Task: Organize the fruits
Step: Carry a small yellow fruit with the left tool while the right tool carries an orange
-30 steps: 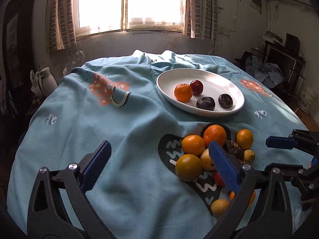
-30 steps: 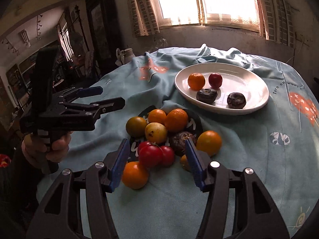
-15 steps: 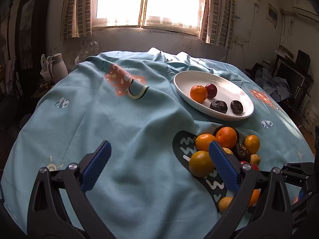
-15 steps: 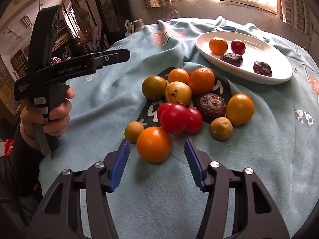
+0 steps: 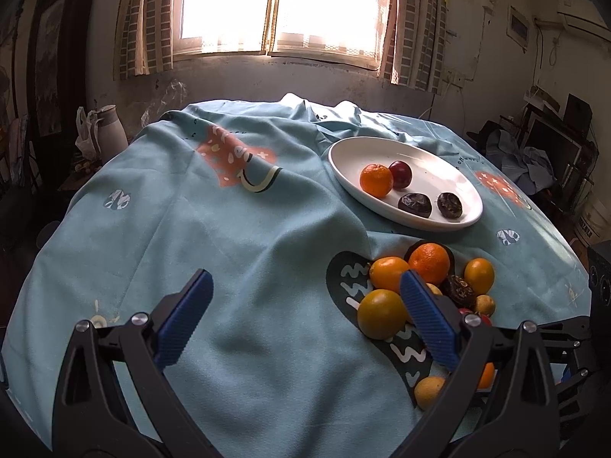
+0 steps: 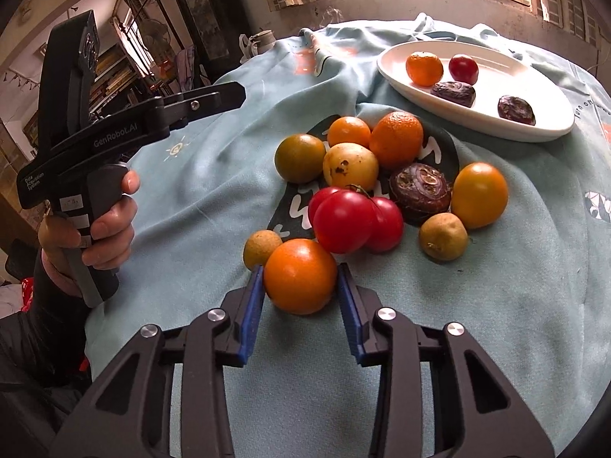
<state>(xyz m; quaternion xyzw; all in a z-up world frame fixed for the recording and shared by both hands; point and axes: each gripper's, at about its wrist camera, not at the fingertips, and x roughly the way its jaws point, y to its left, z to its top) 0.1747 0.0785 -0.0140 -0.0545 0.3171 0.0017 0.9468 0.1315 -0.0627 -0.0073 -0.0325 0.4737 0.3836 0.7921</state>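
Observation:
A pile of loose fruit lies on the blue tablecloth (image 6: 198, 191): oranges, red tomatoes (image 6: 343, 221), small yellow fruits and a dark wrinkled fruit (image 6: 420, 191). My right gripper (image 6: 300, 282) has both blue pads against the sides of the nearest orange (image 6: 299, 274), which rests on the cloth. A white oval plate (image 6: 542, 129) behind the pile holds an orange, a red fruit and two dark fruits; the plate also shows in the left wrist view (image 5: 343, 168). My left gripper (image 5: 305, 305) is open and empty, held above bare cloth left of the pile (image 5: 420, 290).
The left gripper's body and the hand holding it (image 6: 95, 175) fill the left of the right wrist view. A white jug (image 5: 109, 129) stands off the table's far left edge. Cluttered furniture (image 5: 550, 152) lies to the right. The cloth is wrinkled at the back.
My right gripper moved forward and down to the pile and closed its jaws around the nearest orange. My left gripper drifted left and back, staying open.

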